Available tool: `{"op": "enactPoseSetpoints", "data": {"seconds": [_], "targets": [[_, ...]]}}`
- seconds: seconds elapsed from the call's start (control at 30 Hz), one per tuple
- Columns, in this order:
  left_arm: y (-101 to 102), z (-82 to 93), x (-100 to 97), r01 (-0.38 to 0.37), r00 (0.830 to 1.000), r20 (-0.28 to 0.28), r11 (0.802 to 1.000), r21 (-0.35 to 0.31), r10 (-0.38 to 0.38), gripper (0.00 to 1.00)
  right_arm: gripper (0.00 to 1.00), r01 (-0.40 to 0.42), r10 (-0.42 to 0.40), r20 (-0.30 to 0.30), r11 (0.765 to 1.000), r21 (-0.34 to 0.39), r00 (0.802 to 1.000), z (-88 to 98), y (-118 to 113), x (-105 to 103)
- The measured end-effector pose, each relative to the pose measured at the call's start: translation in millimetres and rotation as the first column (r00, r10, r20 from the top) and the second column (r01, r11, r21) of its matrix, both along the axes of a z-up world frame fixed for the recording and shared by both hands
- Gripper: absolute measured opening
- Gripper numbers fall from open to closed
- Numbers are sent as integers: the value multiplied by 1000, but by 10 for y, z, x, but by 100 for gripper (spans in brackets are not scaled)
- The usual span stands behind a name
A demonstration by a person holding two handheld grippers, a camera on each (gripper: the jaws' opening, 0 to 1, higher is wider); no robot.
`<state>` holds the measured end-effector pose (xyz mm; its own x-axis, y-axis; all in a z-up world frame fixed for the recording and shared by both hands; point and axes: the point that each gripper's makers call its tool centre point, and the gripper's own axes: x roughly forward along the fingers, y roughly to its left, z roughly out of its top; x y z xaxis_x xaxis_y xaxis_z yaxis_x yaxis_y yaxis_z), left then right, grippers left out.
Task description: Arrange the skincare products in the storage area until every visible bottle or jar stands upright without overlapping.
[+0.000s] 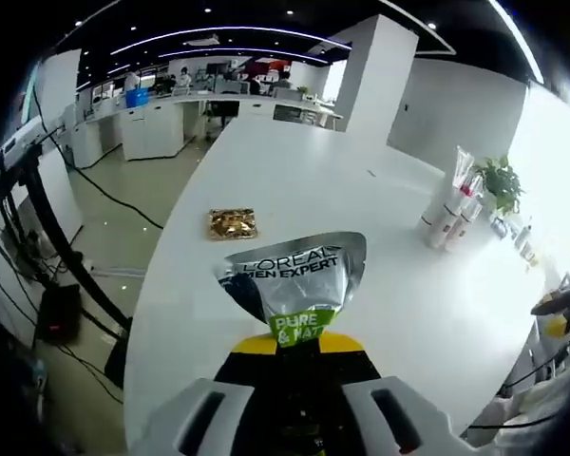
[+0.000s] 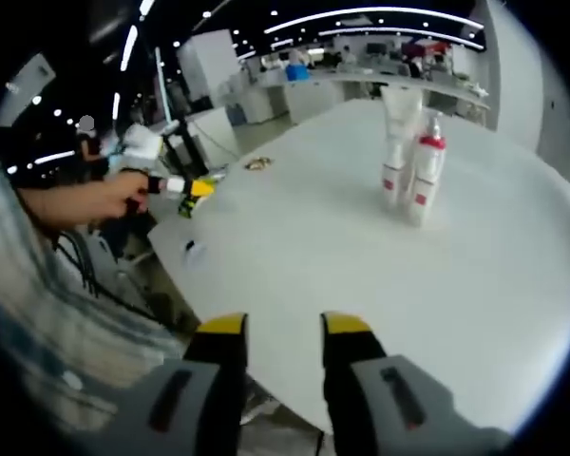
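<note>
Silver tube (image 1: pixel 297 285) in L claw (image 1: pixel 298 344)

The silver tube (image 1: pixel 299 285) disappears at its lower end between the left gripper (image 1: pixel 297 344) jaws, so its cap end stays hidden, and the yellow tips cover part of the green label. Over on the right gripper view, the white bottles (image 2: pixel 408 157) are too blurred for any lettering to be read, and how many stand in that cluster is hard to tell. The gold packet (image 1: pixel 233 224) is too small to make out what it is. A person's hand (image 2: pixel 95 201) is smeared with blur, its sleeve cut off at the edge.
</note>
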<state>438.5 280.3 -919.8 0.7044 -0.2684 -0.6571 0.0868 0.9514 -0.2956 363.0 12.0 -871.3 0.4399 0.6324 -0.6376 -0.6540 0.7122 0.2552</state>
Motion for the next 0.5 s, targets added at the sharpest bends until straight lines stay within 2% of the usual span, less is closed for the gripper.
{"op": "enactPoseSetpoints", "data": {"seconds": [0.03,0.1,0.17,0.2,0.23,0.27,0.33,0.37,0.4,0.43,0.47,0.5], "targets": [[-69,68,-20,14,1000,19,1000,-18,-14,9,29,-4,4,9,1000,24,1000,43,63,34],[-241,226,-104,42,998,54,998,-44,-39,9,31,-12,13,-14,996,85,1000,112,211,60],[-302,287,-151,57,996,68,997,-51,-53,8,34,-28,36,-38,982,187,999,246,476,97],[-437,385,-197,75,994,90,994,-76,-68,8,36,-39,48,-38,976,216,998,292,561,110],[-467,419,-228,81,993,98,993,-86,-73,8,38,-46,63,-51,959,279,997,380,710,113],[-630,528,-277,106,988,121,986,-125,-91,8,41,-44,69,-68,946,320,995,434,807,111],[-798,621,-363,150,982,135,978,-147,-130,8,50,-23,80,-115,903,430,990,587,1044,110],[-847,645,-383,158,981,136,976,-151,-138,8,53,-13,90,-135,872,489,987,680,1165,110],[-900,676,-387,168,979,144,973,-156,-145,8,55,-1,94,-152,852,524,984,741,1236,112],[-981,726,-419,184,976,152,966,-180,-157,8,56,3,96,-157,844,537,983,764,1260,114],[-1026,751,-427,194,974,156,963,-188,-166,8,56,19,105,-181,817,576,978,836,1340,114],[-1063,782,-459,211,970,165,959,-188,-181,8,56,26,113,-195,803,596,974,873,1387,115]]}}
